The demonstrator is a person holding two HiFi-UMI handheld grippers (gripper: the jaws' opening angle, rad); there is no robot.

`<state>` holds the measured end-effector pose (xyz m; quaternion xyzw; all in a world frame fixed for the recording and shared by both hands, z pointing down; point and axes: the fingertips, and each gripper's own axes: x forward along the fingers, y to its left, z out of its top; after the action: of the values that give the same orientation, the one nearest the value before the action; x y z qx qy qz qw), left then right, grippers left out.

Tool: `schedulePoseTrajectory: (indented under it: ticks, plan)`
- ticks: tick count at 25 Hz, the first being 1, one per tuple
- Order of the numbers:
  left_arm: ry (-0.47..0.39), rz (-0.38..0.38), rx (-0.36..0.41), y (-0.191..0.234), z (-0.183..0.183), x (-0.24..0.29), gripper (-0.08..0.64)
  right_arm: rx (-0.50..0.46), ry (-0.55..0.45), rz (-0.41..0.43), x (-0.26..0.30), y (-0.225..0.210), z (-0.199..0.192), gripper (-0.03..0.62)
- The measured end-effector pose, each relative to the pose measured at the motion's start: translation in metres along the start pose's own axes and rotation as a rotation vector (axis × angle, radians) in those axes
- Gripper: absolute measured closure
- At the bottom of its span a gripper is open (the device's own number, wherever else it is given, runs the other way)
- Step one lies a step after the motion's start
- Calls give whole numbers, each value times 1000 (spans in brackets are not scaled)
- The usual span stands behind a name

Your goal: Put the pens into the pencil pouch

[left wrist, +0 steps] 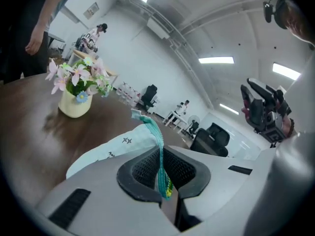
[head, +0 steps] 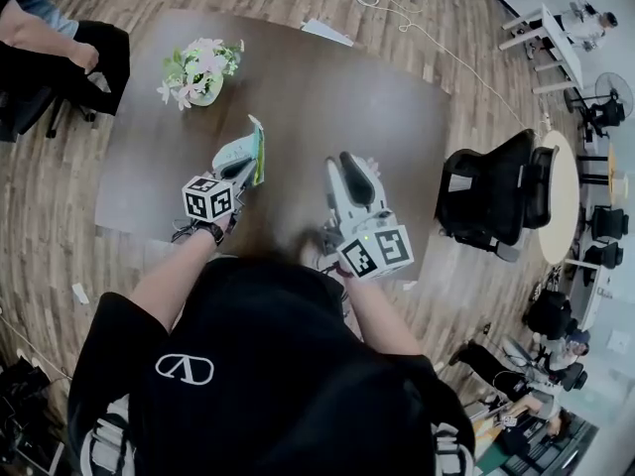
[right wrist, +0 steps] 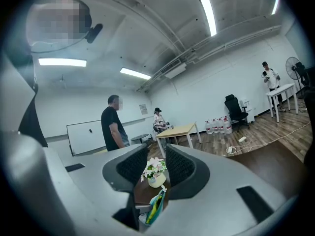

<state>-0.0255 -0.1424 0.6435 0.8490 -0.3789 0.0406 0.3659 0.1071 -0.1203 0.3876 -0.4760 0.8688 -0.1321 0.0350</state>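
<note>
The left gripper (left wrist: 165, 181) has its fingers (left wrist: 142, 168) pinching the teal zipper edge of the soft mint fabric pouch (left wrist: 110, 151). The pouch stretches lengthwise away beyond the fingertips, over the dark wood counter (left wrist: 29, 107). The right gripper (right wrist: 156, 163) has its fingers (right wrist: 179, 168) spread, with nothing between them.

Flower vase (head: 201, 75) far left; tabletop (head: 337, 97) bare ahead.

A black short-sleeved T-shirt (head: 268, 385) is worn, printed on the front with a white oval logo (head: 185, 368). White-patterned patches are seen low at both sides of it, too distorted to be read. The left gripper (head: 241, 157) and the right gripper (head: 352, 172) are cased in pale grey moulded shells. Each is fitted with a cube of black-and-white square markers, the left cube (head: 208, 199) and the right cube (head: 375, 251). A small green light (head: 365, 236) is lit beside the latter. Black ribbed pads (left wrist: 140, 168) are set inside the jaws.
</note>
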Motion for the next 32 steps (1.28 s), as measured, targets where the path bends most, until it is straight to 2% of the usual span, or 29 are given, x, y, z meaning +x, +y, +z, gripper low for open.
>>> schedulePoseTrajectory:
  ticks: [5,13,17,22,27,32]
  plan:
    - [84,-15,65,-3,-30,37,537,-2,33,-20,-4,-6,-12,476]
    - [226,-101,20,-12,-80,69,531,-1,59,-34,-8,-11,-21,476]
    - [234,-126,24,-20,-82,69,491,-6,63,-30,-8,-11,-21,476]
    - [130,-164,89,-40,-39,54,491,-30,67,-20,-5,-7,-23,476]
    - [-59,-211,276,-80,47,12,491,-110,66,-10,-3,2,-26,477]
    - [-262,-185,426,-114,124,-51,495,-173,59,-6,2,9,-30,489]
